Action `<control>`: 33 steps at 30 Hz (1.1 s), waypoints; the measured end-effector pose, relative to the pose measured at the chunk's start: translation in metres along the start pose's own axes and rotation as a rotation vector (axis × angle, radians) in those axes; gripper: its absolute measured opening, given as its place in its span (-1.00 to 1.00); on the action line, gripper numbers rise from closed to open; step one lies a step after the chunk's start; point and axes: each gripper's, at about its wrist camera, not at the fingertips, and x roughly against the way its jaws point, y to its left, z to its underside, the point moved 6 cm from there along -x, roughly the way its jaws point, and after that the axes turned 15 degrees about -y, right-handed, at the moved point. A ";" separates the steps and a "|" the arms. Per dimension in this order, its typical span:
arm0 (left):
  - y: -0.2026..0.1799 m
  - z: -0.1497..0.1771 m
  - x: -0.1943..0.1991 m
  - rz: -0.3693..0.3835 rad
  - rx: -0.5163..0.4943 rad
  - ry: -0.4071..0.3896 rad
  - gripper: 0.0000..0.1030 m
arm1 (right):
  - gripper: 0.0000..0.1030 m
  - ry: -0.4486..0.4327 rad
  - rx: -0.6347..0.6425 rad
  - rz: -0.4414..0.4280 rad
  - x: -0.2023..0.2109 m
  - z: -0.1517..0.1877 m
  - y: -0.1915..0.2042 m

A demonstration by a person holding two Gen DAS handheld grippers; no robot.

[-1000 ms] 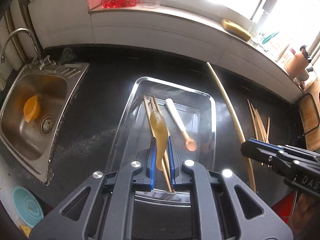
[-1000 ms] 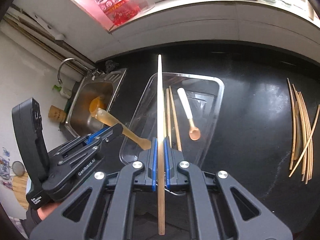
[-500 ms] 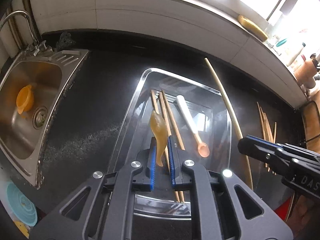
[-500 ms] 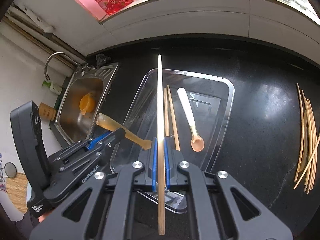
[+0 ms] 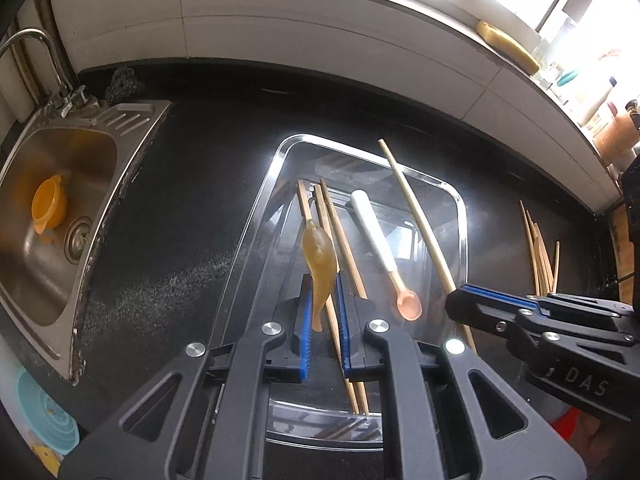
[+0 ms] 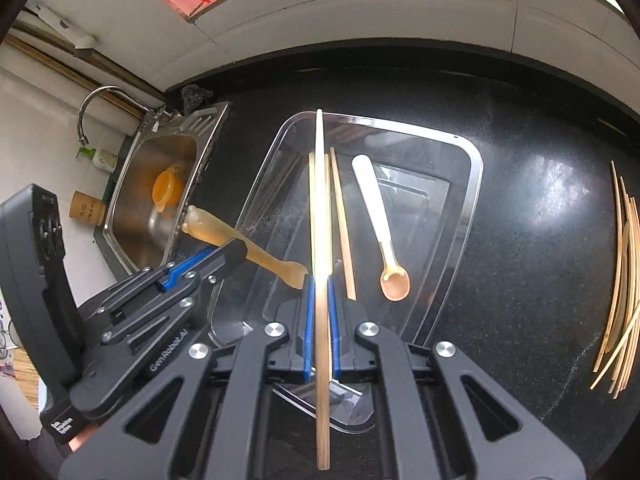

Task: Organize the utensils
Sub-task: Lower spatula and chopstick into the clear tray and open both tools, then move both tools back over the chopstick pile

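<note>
Right wrist view first: nearest the lens, the right gripper (image 6: 320, 300) is clamped on a long chopstick (image 6: 320, 208) that runs straight ahead over the clear tray (image 6: 472, 184), with a good length sticking back past the pads. The left gripper (image 5: 323, 304) holds an amber spoon (image 5: 318, 256) by its narrow stem, broad end forward, also above the tray. Neither utensil looks to be touching the tray floor yet.

To finish this step well, I would lower each piece until it lies nearly flat before easing the pads apart, so nothing bounces. The chopstick belongs alongside the chopsticks in the tray (image 6: 340, 220), parallel to them; the amber spoon fits better near the white-handled spoon (image 6: 380, 224). The two grippers sit close together, so letting go one at a time would avoid a knock. The long overhang on the held chopstick could tip it once it is freed.

Farther out, a loose bundle of chopsticks (image 6: 622, 280) lies on the black desk (image 6: 520, 120), well apart from the tray, so sorting appears far from done.

Hard to read: the tray is transparent and glares, so its depth and near rim are unclear, and how many chopsticks it holds is uncertain. Both gripper bodies hide its near end. The sink (image 5: 60, 184) is cut off at the edge, and only a sliver of the person's hand shows.
</note>
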 end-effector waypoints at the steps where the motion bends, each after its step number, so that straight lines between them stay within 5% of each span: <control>1: -0.001 0.000 0.001 0.002 0.006 0.002 -0.79 | -0.86 -0.003 -0.002 0.001 0.000 -0.001 -0.001; 13: -0.009 -0.003 0.001 0.023 -0.025 0.000 -0.68 | -0.85 -0.033 -0.019 0.030 0.009 -0.007 -0.007; 17: -0.009 -0.007 0.011 0.026 -0.029 -0.039 0.54 | -0.85 -0.099 -0.045 0.046 0.026 -0.018 -0.015; 20: -0.004 -0.013 0.023 0.022 -0.011 -0.067 0.61 | -0.83 -0.140 -0.070 0.050 0.039 -0.023 -0.024; 22: 0.006 -0.015 0.030 0.023 0.030 -0.078 0.74 | -0.59 -0.161 -0.085 0.066 0.046 -0.023 -0.031; 23: 0.009 -0.016 0.033 0.029 0.044 -0.080 0.74 | -0.11 -0.169 -0.087 0.071 0.049 -0.022 -0.033; 25: 0.016 -0.015 0.039 0.030 0.063 -0.080 0.74 | 0.32 -0.199 -0.088 0.083 0.059 -0.020 -0.038; 33: 0.009 0.000 0.046 0.030 0.037 -0.075 0.76 | 0.32 -0.231 -0.075 0.102 0.086 -0.002 -0.048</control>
